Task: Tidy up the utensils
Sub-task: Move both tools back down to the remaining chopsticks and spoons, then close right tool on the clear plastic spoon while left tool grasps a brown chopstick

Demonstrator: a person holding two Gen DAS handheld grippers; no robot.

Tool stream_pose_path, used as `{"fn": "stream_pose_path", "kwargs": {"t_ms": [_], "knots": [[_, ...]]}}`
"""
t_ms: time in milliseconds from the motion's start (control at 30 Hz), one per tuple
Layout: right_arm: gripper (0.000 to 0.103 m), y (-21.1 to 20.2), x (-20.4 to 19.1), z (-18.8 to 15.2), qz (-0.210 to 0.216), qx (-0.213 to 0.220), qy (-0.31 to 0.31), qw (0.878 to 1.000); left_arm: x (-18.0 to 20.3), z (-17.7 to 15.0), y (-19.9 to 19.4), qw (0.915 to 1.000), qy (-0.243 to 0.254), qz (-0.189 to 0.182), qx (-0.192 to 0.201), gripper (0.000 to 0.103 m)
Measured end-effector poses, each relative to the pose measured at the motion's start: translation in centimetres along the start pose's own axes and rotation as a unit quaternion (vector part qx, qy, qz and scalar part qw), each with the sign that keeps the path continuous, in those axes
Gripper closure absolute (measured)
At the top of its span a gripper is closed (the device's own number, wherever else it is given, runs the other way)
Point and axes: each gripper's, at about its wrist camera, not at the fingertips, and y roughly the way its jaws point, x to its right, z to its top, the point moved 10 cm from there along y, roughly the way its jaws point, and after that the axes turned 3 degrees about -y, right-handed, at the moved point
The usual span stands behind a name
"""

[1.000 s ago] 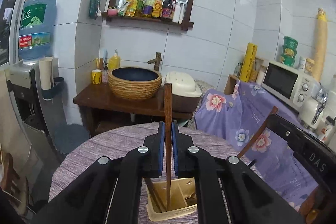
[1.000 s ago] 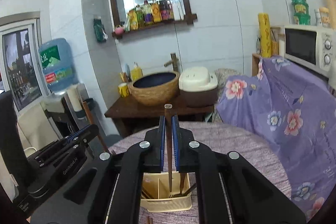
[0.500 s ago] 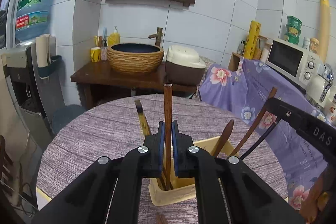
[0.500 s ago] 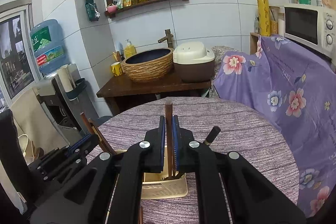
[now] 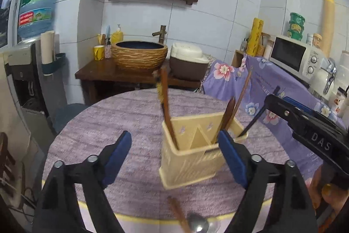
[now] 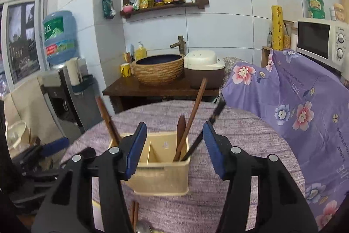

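both my tools, left tool (image 5: 174,158) and right tool (image 6: 173,145), have just spread empty around the holder (image 5: 192,158) mid-table, so lifting carelessly could snag its leaning chopsticks (image 6: 192,117) at twelve o'clock.

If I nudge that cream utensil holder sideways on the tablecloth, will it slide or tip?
Probably tips before it slides. The utensil holder looks like thin plastic, so likely light, and the long wooden utensils lean well above its rim, raising the weight. The woven tablecloth looks grippy, so its base may catch. Push low if at all.
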Motion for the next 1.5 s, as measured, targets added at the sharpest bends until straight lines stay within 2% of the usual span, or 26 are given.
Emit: {"fn": "stream_pose_path", "kwargs": {"t_ms": [267, 367, 433, 533, 633, 767, 900, 1067, 1300, 1333, 1467, 1500], "knots": [[0.048, 0.0, -2.4, -10.8, 0.013, -0.084, -0.042, 0.996, -3.4, -8.8, 0.0, 0.9952, 0.029, 0.064, -0.068, 0.019], [0.048, 0.5, -2.5, -14.8, 0.011, -0.120, -0.035, 0.992, -4.4, -12.0, 0.3, 0.9927, 0.020, 0.067, -0.098, 0.025], [0.048, 0.8, -2.3, -17.3, 0.014, -0.149, -0.015, 0.989, -4.8, -13.5, 0.3, 0.9911, 0.011, 0.066, -0.115, 0.035], [0.048, 0.5, -2.0, -19.4, 0.010, -0.160, -0.007, 0.987, -4.7, -15.7, 0.4, 0.9883, 0.022, 0.069, -0.134, 0.042], [0.048, 0.1, -2.3, -20.8, -0.004, -0.159, -0.024, 0.987, -3.5, -17.4, 0.3, 0.9868, 0.036, 0.053, -0.149, 0.044], [0.048, -0.4, -1.0, -21.8, -0.019, -0.160, -0.011, 0.987, -1.6, -18.5, 0.5, 0.9860, 0.050, 0.035, -0.155, 0.044], [0.047, -1.0, 0.5, -22.2, -0.028, -0.161, 0.009, 0.986, 0.0, -19.5, 0.8, 0.9836, 0.071, 0.027, -0.163, 0.044], [0.044, -1.3, 1.4, -22.1, -0.030, -0.163, 0.023, 0.986, 0.9, -20.6, 1.6, 0.9797, 0.088, 0.037, -0.176, 0.044], [0.044, -1.1, 0.2, -22.1, -0.022, -0.168, 0.010, 0.986, 0.6, -21.1, 1.8, 0.9784, 0.086, 0.042, -0.184, 0.044], [0.044, -1.1, 0.0, -22.2, -0.021, -0.170, 0.008, 0.985, 0.2, -21.1, 1.6, 0.9786, 0.084, 0.041, -0.183, 0.044], [0.044, -1.2, -0.8, -22.5, -0.011, -0.174, -0.001, 0.985, -2.6, -21.3, 1.1, 0.9742, 0.091, 0.084, -0.189, 0.044], [0.044, -1.2, -1.3, -22.7, -0.005, -0.179, -0.006, 0.984, -3.3, -21.4, 0.9, 0.9763, 0.074, 0.074, -0.189, 0.044]]}}
